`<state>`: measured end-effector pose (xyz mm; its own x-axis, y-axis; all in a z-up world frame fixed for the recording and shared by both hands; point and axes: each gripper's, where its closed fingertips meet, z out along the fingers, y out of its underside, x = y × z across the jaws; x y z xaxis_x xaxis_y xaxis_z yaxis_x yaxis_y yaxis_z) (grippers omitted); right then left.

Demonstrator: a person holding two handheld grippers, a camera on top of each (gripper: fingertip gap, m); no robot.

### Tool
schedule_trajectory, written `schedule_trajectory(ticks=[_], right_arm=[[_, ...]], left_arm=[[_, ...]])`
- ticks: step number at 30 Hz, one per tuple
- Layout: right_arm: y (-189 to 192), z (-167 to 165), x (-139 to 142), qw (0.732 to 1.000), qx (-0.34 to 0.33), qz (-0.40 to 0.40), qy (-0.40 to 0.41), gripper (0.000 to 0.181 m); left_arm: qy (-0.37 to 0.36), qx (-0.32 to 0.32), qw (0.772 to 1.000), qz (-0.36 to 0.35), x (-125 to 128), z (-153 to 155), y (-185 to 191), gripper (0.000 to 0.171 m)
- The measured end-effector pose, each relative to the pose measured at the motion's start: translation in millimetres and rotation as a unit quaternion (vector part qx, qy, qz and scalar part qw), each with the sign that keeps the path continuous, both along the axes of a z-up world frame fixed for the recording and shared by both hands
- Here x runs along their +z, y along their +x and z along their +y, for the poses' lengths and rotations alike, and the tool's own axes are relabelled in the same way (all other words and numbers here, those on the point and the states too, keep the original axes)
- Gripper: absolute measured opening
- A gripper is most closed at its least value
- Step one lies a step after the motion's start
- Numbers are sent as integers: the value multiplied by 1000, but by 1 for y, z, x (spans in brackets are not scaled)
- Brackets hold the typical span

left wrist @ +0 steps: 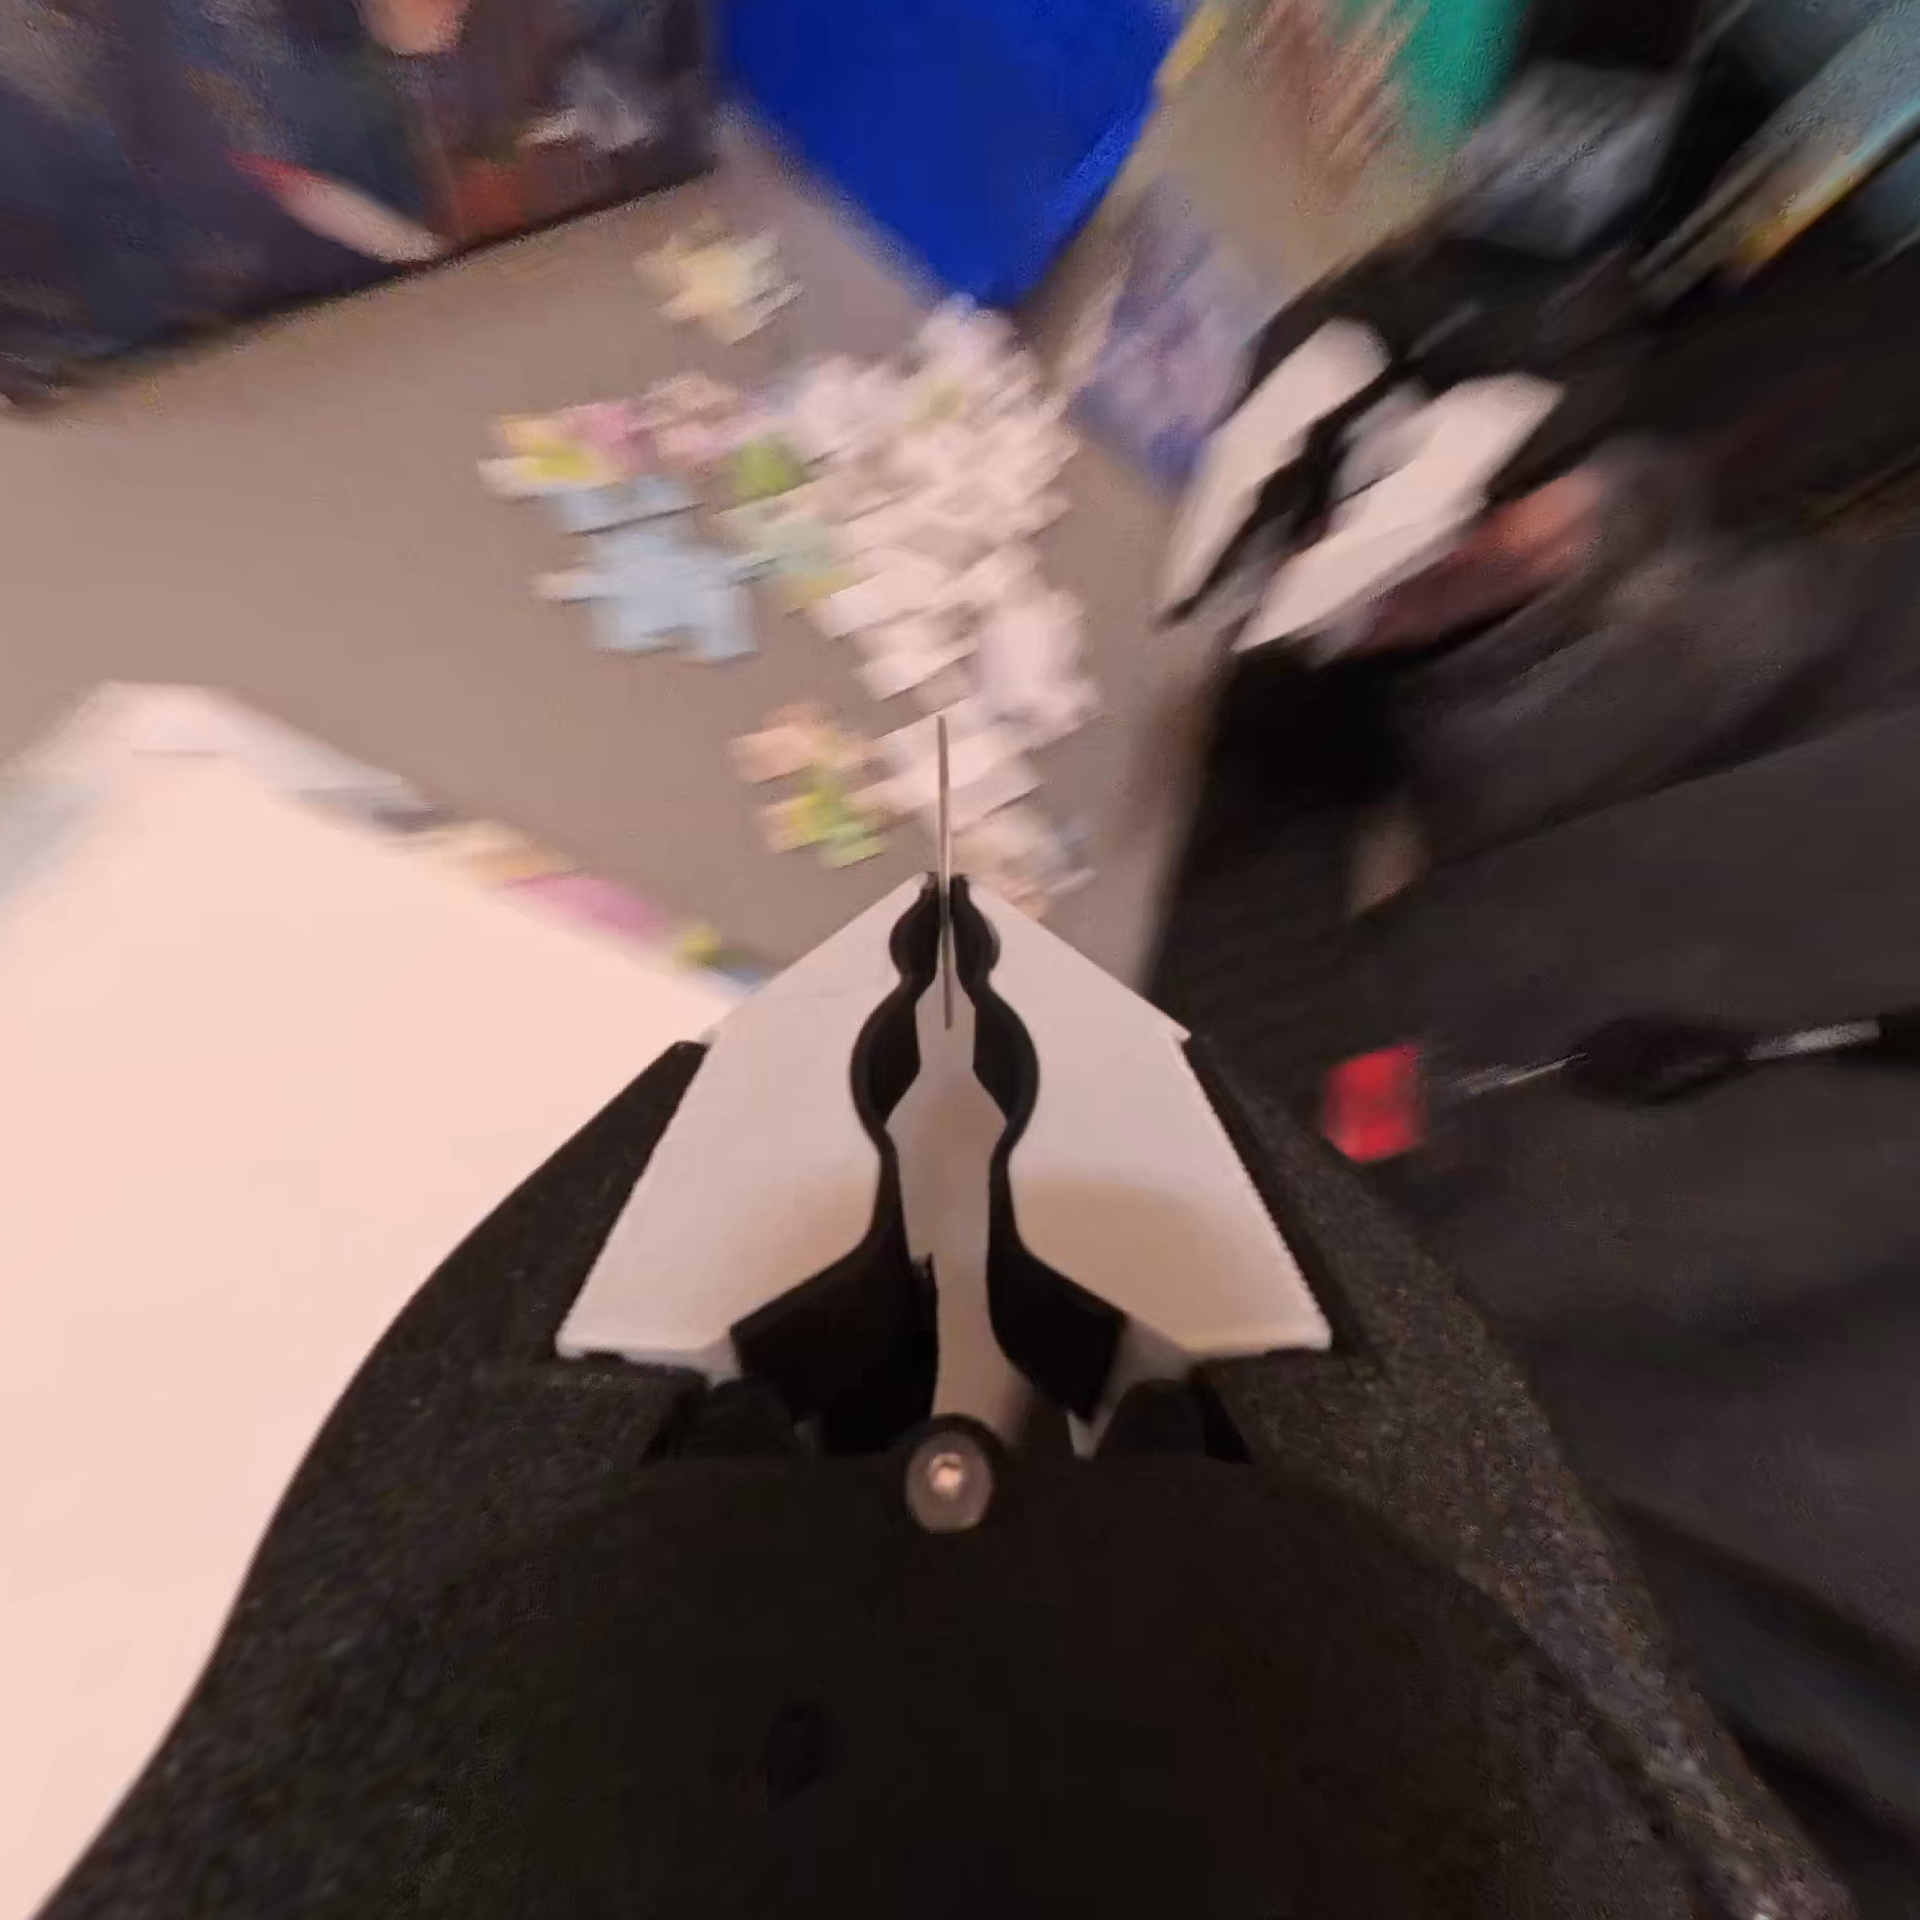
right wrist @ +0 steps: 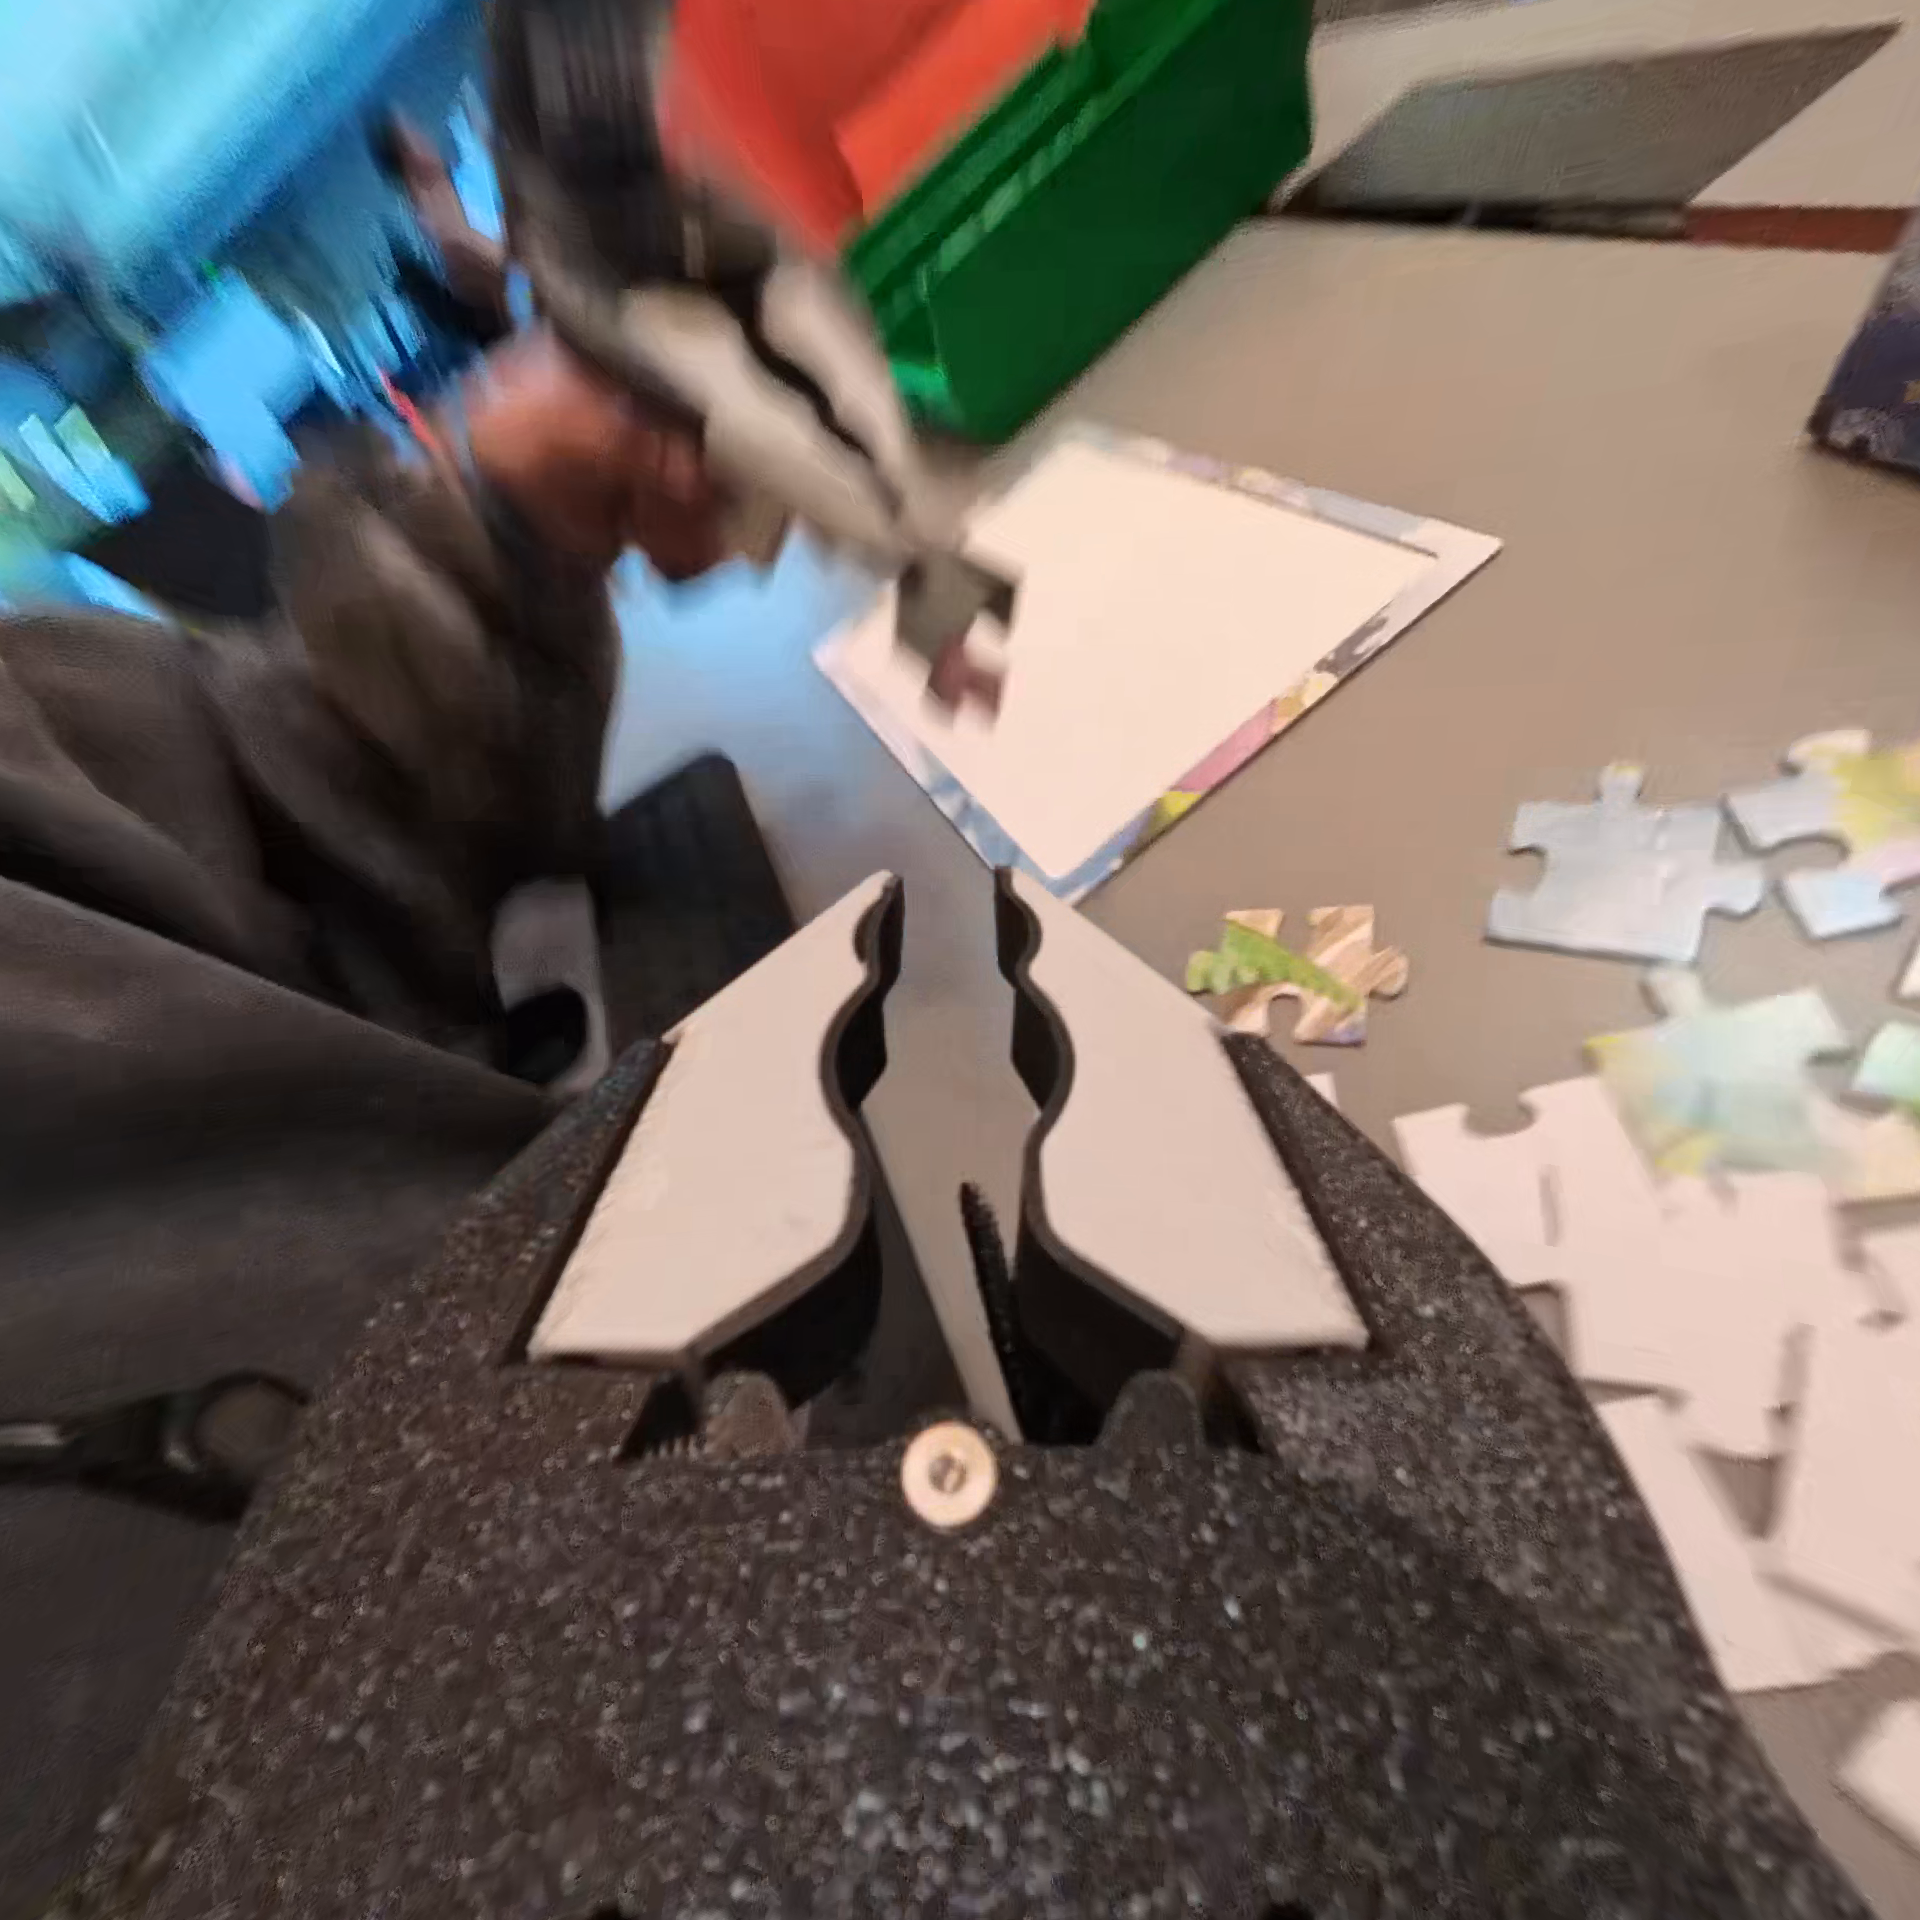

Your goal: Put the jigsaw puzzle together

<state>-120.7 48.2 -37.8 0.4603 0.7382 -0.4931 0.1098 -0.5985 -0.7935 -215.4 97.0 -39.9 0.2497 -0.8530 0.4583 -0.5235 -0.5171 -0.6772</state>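
Observation:
My left gripper (left wrist: 943,885) is shut on a jigsaw piece (left wrist: 942,790), seen edge-on as a thin strip between the tips. In the right wrist view this gripper (right wrist: 904,530) holds the piece (right wrist: 956,613), grey back showing, above the near corner of the white puzzle tray (right wrist: 1174,665). The tray (left wrist: 260,1091) lies to the left in the left wrist view. My right gripper (right wrist: 948,894) is open and empty, low over the grey table beside the tray's corner. Loose pieces (left wrist: 831,540) are spread on the table; both views are motion-blurred.
A green-pictured piece (right wrist: 1299,971), blue pieces (right wrist: 1621,883) and several face-down white pieces (right wrist: 1662,1351) lie right of my right gripper. A green bin (right wrist: 1070,229) and a dark blue box (right wrist: 1870,395) stand behind. A grey sleeve (right wrist: 260,935) fills the left. There is about 11 centimetres between the tips of the two grippers.

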Motion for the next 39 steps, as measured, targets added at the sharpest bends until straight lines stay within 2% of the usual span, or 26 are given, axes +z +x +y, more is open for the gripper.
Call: schedule_trajectory(ticks=[1,2,4,5,7,10,12,14,19,25,30,35,39], right_arm=[[-8,6,-3,998,26,-49,4,17],[-15,17,-6,995,39,-96,16,17],[-34,40,-11,985,50,-154,66,17],[-48,45,-17,982,71,-153,87,17],[-68,50,-38,985,84,-132,72,15],[-76,45,-55,993,66,-65,67,15],[-64,40,-63,994,42,-73,73,14],[-52,38,-59,992,24,-73,105,14],[-47,39,-49,994,22,-27,104,12],[-54,34,-63,992,44,-63,104,12],[-54,34,-67,992,47,-69,100,12],[-50,38,-67,993,34,-65,94,13],[-56,53,-72,988,22,-100,112,13]], left_arm=[[53,-24,995,87,-4,28,-17,1],[72,-67,982,162,-8,48,-28,2],[63,-153,948,271,-21,80,-37,2],[45,-189,927,322,-33,93,-40,2],[7,-246,881,404,-58,109,-43,2],[-23,-322,806,496,-83,116,-54,1],[-55,-364,781,505,-89,102,-49,1],[-77,-407,764,494,-91,84,-42,1],[-63,-424,757,494,-104,88,-25,2],[-51,-392,776,491,-108,115,-6,4],[-58,-389,773,499,-111,122,-3,6],[-79,-401,776,480,-98,113,-4,2],[-85,-398,786,466,-79,124,-5,2]])
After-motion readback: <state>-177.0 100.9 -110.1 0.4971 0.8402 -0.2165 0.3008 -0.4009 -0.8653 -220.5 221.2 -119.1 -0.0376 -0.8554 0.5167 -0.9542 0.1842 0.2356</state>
